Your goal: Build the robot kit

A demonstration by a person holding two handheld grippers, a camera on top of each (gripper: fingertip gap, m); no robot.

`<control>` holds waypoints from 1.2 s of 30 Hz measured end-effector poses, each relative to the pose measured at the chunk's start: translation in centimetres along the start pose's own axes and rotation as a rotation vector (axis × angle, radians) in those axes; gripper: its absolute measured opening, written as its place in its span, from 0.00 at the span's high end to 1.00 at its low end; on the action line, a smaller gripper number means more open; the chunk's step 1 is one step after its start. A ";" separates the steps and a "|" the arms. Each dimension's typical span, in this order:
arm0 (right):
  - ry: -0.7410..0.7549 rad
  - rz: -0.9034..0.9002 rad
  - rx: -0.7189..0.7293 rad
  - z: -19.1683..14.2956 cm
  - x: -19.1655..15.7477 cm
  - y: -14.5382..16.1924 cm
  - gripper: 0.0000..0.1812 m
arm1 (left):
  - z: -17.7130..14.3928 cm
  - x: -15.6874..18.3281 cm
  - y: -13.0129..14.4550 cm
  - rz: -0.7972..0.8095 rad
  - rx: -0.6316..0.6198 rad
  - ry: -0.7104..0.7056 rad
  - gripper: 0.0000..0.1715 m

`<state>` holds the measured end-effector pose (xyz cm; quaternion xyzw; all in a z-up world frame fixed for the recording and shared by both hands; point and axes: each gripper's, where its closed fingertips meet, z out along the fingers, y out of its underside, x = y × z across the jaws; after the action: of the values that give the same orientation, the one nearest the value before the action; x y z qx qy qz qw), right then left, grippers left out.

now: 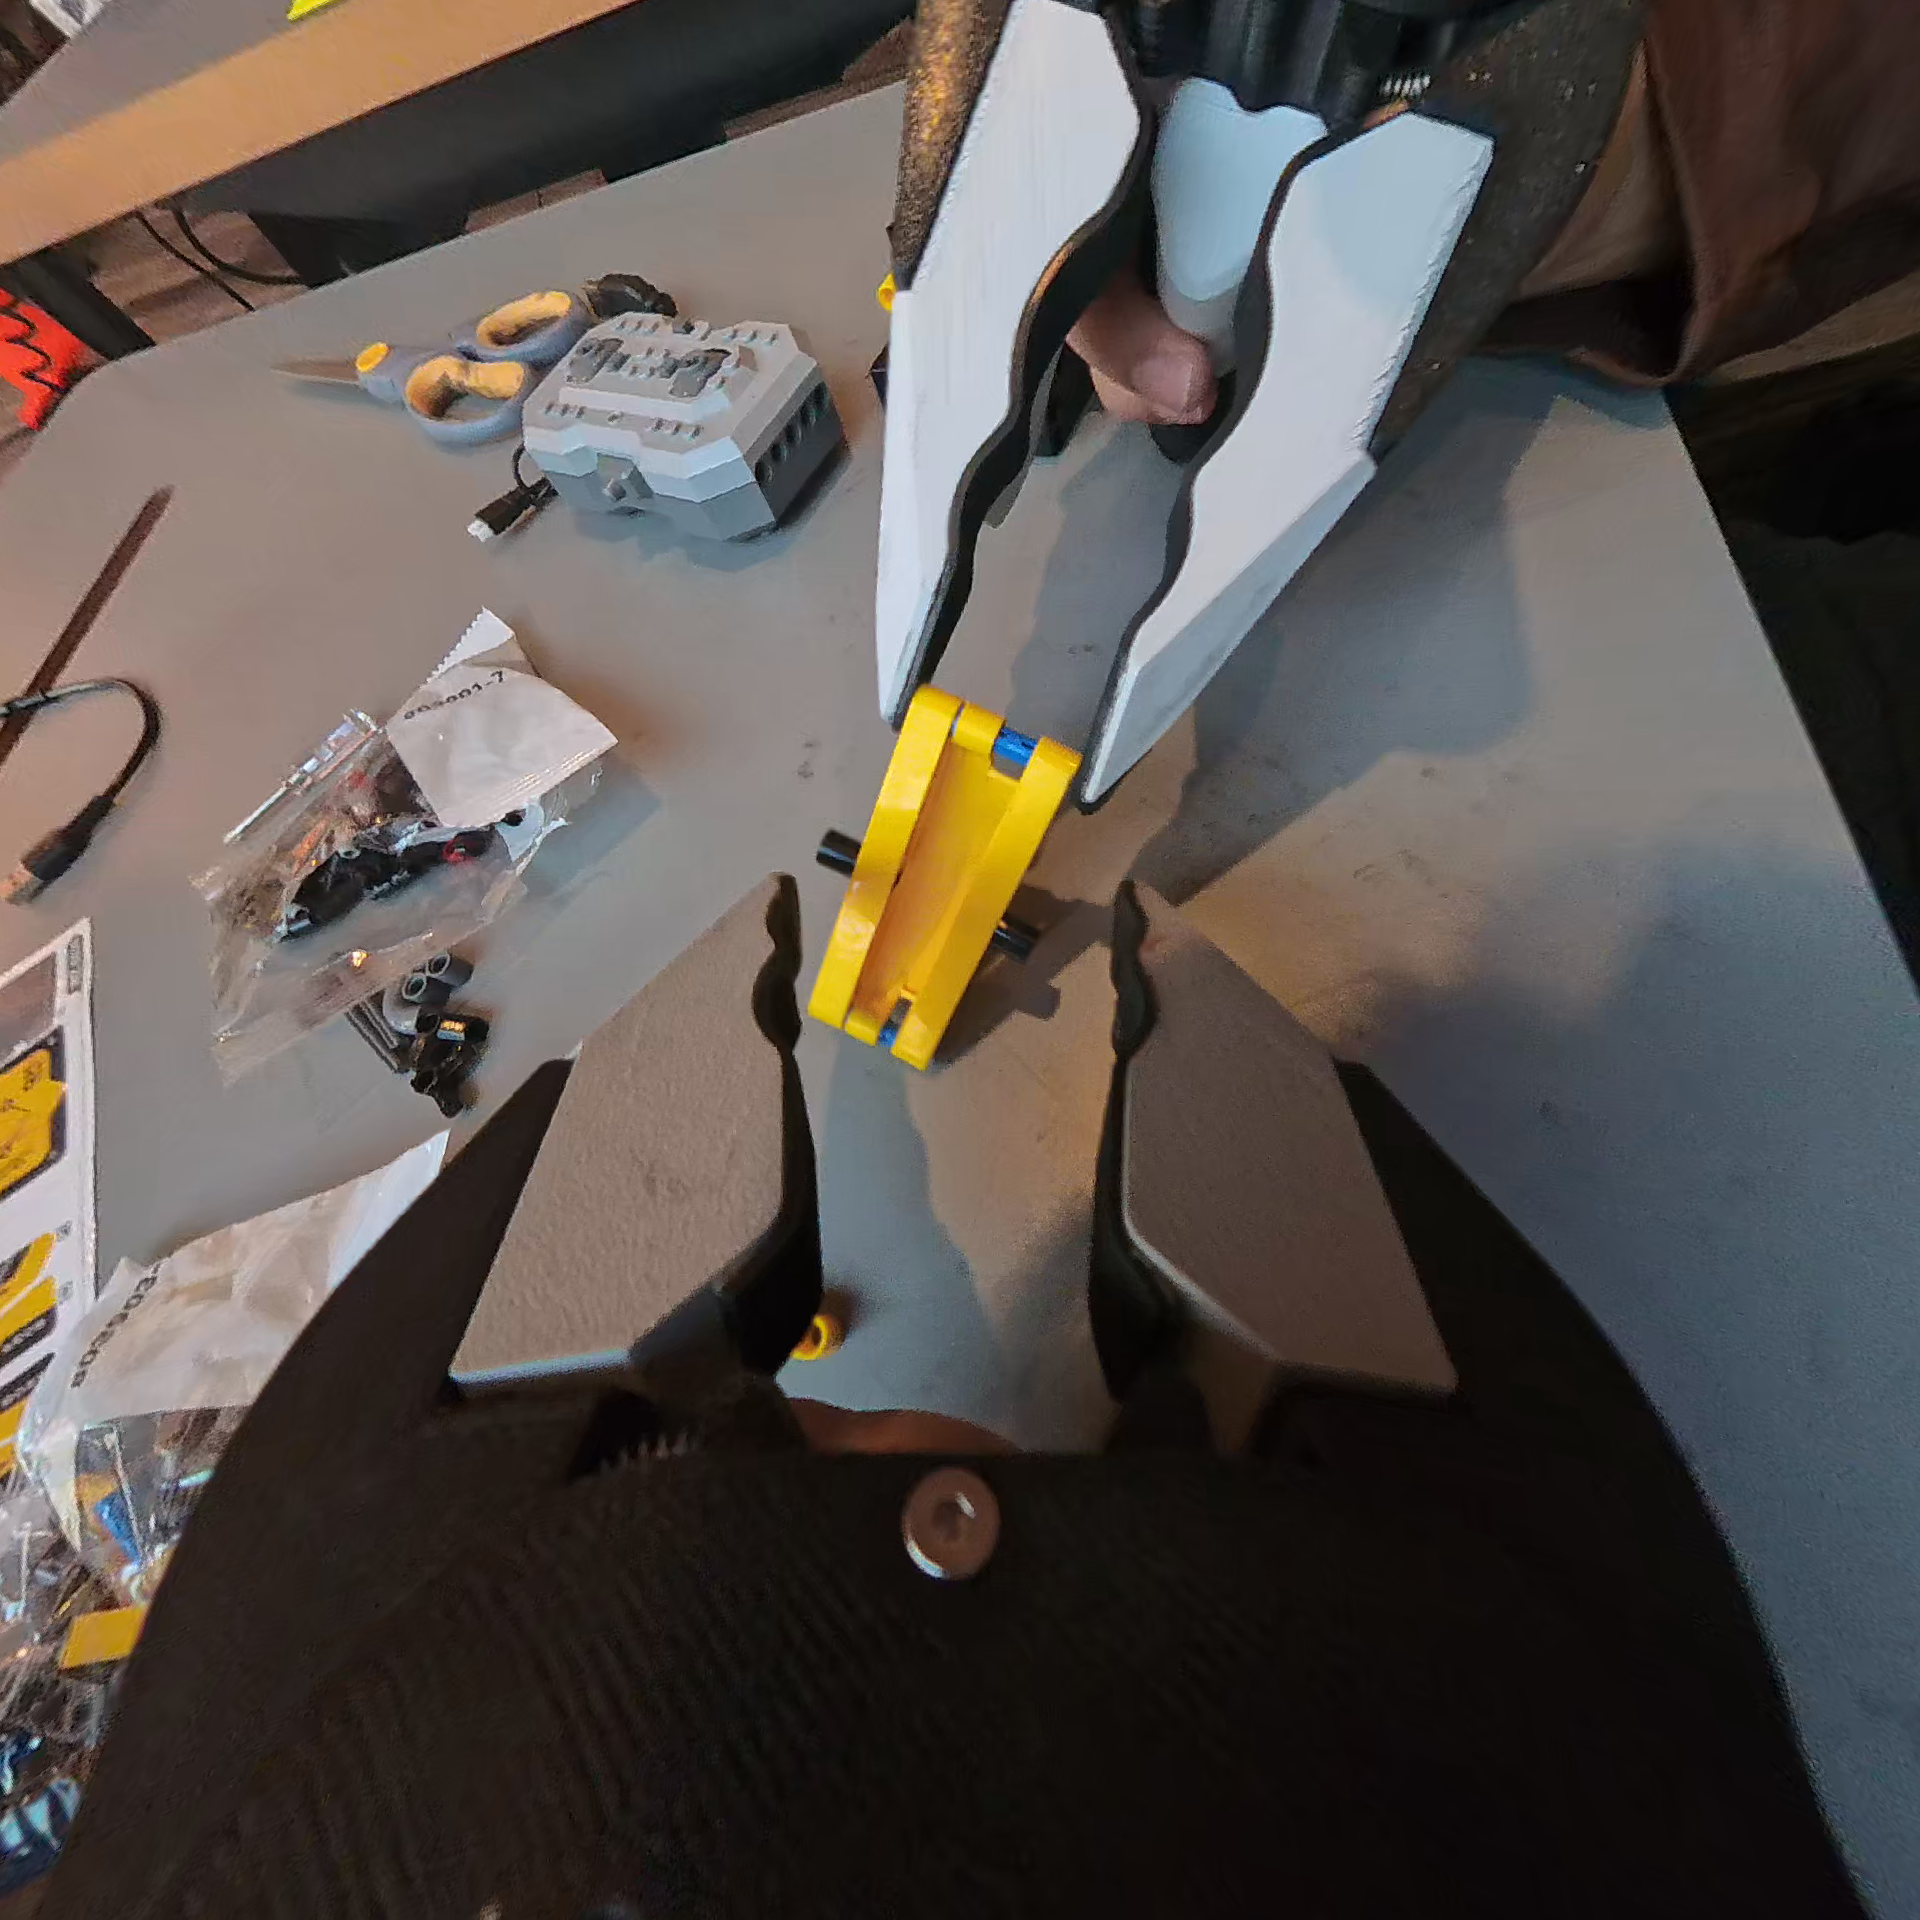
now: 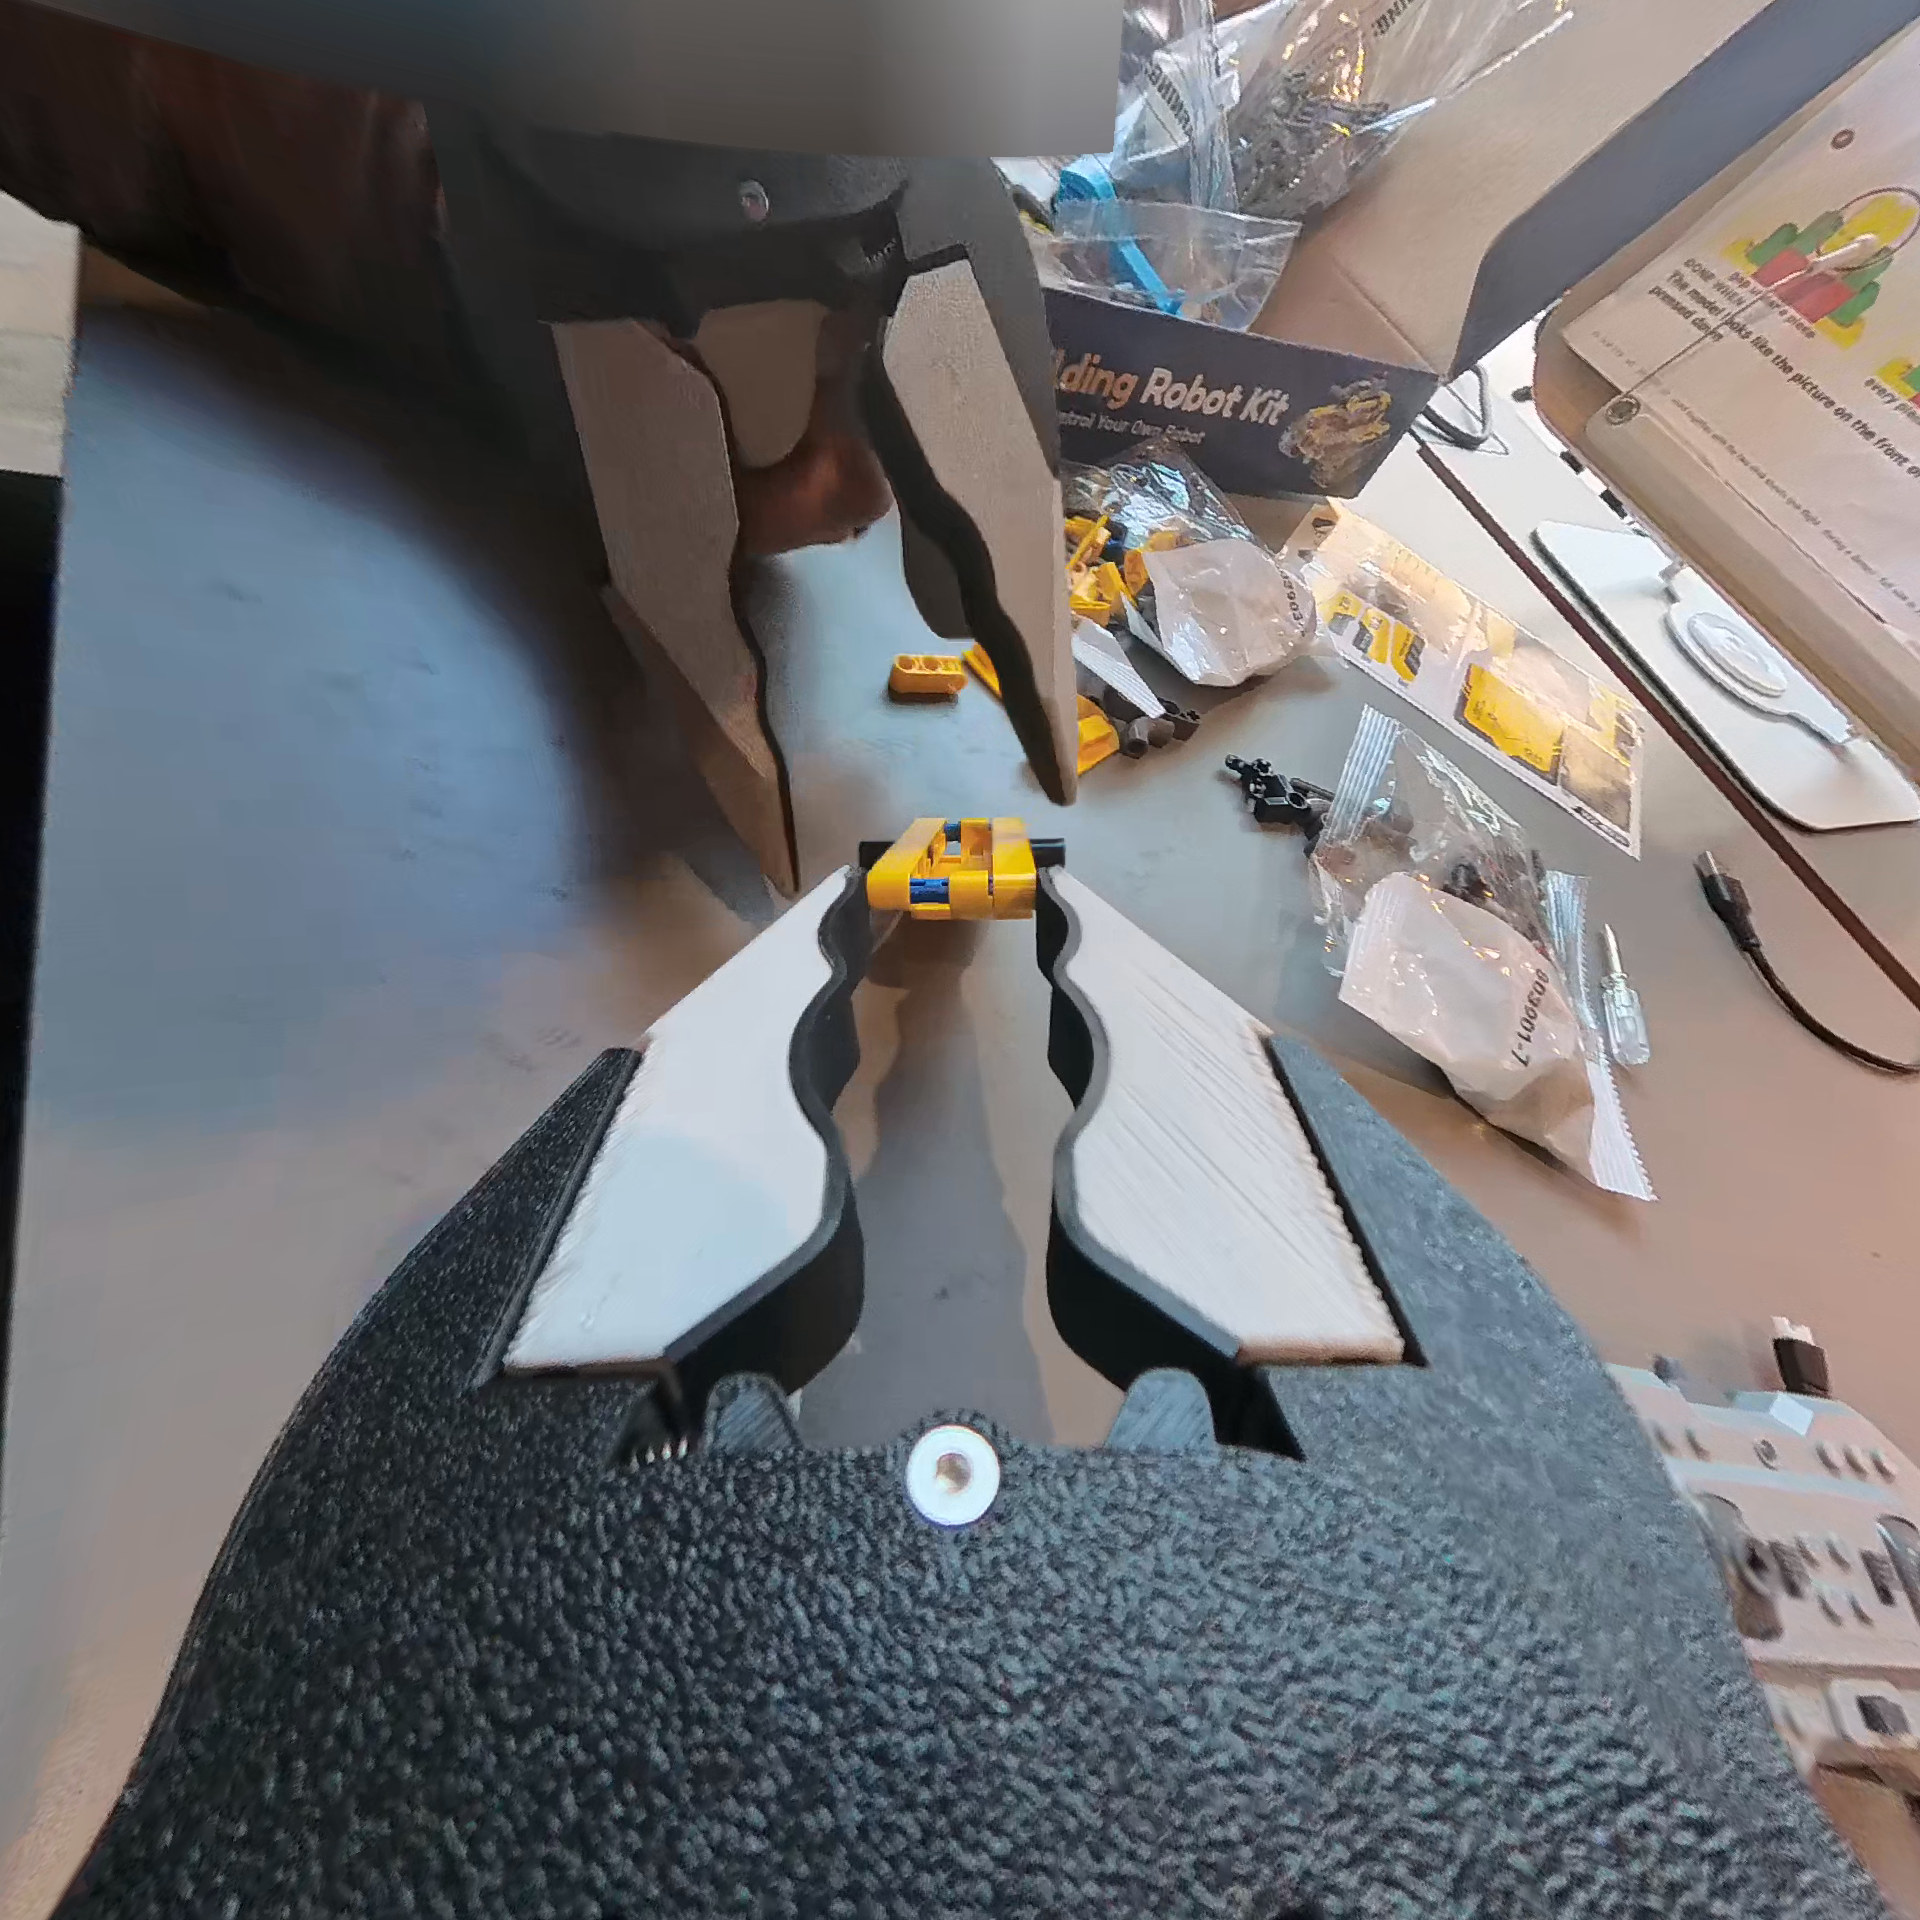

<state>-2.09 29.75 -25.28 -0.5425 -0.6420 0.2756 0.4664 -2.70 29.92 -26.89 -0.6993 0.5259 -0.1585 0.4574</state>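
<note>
One grey surface carries every item. One dark cardboard kit box stands at the far side in the right wrist view, with clear bags of parts above it. One grey block-built unit lies near one pair of scissors with grey-blue handles. Two small plastic bags of dark parts lie left of centre in the left wrist view; one printed sheet, one black cable and one small screwdriver lie beside them.

Two grippers meet nose to nose over one yellow brick assembly, which rests on the surface between them, black pins projecting from both flanks. The right gripper, with white fingers, slants down toward the surface from the far side in the left wrist view; its fingers are narrowly parted and their tips flank the near end of the assembly, touching or nearly touching its sides; whether they press it cannot be told. The left gripper, with grey-faced fingers, reaches in low from the opposite side; its fingers stand wide apart, holding nothing, tips just short of the assembly. One small yellow piece lies between the finger bases.
</note>
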 end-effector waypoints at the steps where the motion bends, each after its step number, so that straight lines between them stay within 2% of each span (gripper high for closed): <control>1: -0.018 0.010 0.009 0.1 -0.3 -0.2 0.83 | 0.1 0.2 0.0 0.014 -0.002 0.002 0.67; 7: -0.215 0.194 0.062 0.7 -1.5 -1.8 0.83 | 0.1 0.5 -0.1 0.007 -0.001 0.021 0.74; 9: -0.247 0.245 0.085 0.8 -1.3 -2.2 0.83 | -0.1 0.8 -0.2 -0.027 0.010 0.067 0.80; 12: -0.272 0.274 0.089 1.0 -1.2 -2.3 0.83 | -0.2 0.9 -0.1 -0.072 0.007 0.097 0.81; 18: -0.256 0.221 0.072 1.1 -1.5 -2.2 0.83 | -0.5 1.3 -0.1 -0.077 0.013 0.128 0.79; 22: -0.261 0.194 0.061 1.2 -1.9 -2.0 0.83 | -0.8 1.5 -0.4 -0.091 0.042 0.164 0.81; 26: -0.268 0.197 0.060 1.2 -1.9 -2.0 0.83 | -0.7 1.6 -0.3 -0.074 0.034 0.150 0.81; 32: -0.195 0.135 0.027 1.4 -1.4 -1.4 0.83 | -0.2 0.9 0.2 0.025 -0.004 0.045 0.82; 36: -0.168 0.096 0.012 1.5 -1.5 -1.1 0.83 | -0.1 0.8 0.4 0.055 -0.018 0.023 0.82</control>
<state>-4.01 28.30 -25.38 -0.5447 -0.6504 0.3460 0.4006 -2.67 29.18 -27.37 -0.6871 0.5513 -0.1490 0.4492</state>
